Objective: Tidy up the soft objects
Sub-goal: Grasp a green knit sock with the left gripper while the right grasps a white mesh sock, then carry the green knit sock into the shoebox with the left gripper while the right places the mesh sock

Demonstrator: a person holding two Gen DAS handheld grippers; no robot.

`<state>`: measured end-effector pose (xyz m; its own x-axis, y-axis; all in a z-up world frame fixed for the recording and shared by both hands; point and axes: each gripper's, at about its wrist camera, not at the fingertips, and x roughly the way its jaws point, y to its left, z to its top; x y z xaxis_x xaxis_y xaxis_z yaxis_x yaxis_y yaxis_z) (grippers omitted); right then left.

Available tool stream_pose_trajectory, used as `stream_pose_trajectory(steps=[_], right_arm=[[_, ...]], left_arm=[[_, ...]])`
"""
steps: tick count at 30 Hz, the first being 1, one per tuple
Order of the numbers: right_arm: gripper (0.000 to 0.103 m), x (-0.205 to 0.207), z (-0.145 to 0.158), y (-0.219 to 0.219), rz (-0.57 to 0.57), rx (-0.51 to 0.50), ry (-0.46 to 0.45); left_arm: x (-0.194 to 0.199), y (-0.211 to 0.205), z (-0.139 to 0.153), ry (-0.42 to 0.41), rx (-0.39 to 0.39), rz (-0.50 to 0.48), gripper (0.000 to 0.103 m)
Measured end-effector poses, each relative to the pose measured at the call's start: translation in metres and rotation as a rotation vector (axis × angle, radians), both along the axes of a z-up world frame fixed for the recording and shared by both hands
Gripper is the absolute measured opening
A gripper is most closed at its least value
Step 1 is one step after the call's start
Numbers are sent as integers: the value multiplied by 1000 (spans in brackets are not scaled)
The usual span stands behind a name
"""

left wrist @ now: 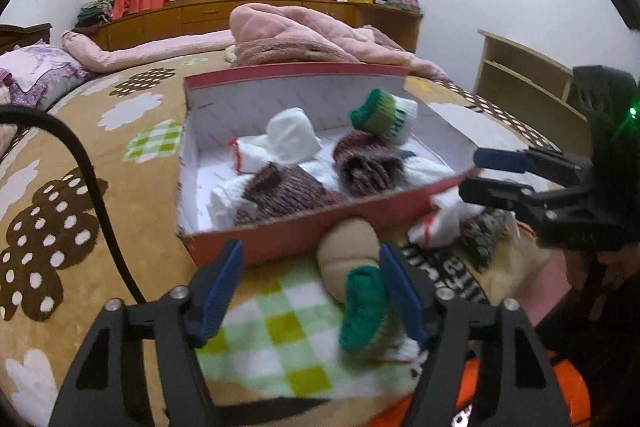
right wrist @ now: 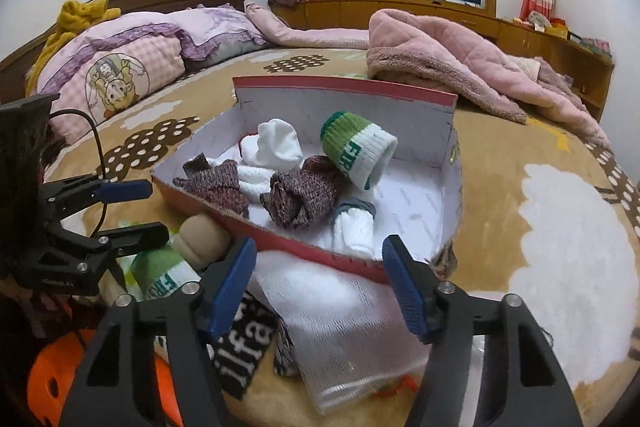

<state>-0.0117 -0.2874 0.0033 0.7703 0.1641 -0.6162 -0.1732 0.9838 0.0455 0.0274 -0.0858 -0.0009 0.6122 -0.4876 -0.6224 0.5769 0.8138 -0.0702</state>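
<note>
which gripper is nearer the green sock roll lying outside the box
Left. The left gripper has the green sock roll between its open fingers; the right gripper is off to the side, over a white mesh bag.

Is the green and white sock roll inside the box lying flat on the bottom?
No, the green and white sock roll sits propped on top of a maroon knitted roll near the back wall of the box.
</note>
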Motion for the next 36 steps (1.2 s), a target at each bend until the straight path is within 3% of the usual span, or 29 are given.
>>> stream_pose_trajectory(steps=[6, 9, 11, 12, 13, 14, 16, 18, 21, 27, 30, 36], right_arm=[[65, -8, -3, -5, 1, 7, 13], [65, -12, -7, -3, 18, 24, 28], [65, -12, -15, 3, 32, 11, 51], [64, -12, -20, 7, 36, -7, 62], [64, -12, -24, 11, 36, -28, 67], [60, -13, -26, 15, 34, -46, 60], [49, -15, -25, 18, 32, -62, 43], [30, -17, -21, 15, 24, -50, 22], [19, -17, -16, 10, 25, -16, 15], [18, -21, 1, 14, 82, -5, -31], [18, -21, 7, 17, 118, -8, -44], [21, -6, 0, 4, 116, 16, 44]], left_arm=[[-21, -3, -3, -2, -30, -71, 72], [-22, -6, -6, 58, -62, -137, 75], [-19, -11, -11, 103, -41, -145, 73], [-16, -12, -14, 128, -43, -149, 64], [-13, -12, -15, 149, -49, -152, 46], [-10, -12, -18, 172, -53, -149, 38], [-4, -15, -24, 211, -27, -128, 33], [-4, -14, -24, 210, -42, -140, 30], [-8, -14, -22, 190, -35, -155, 28], [-15, -16, -18, 157, -36, -189, 27], [-18, -18, -10, 95, 12, -188, 27], [-2, 1, 1, 109, -58, -130, 28]])
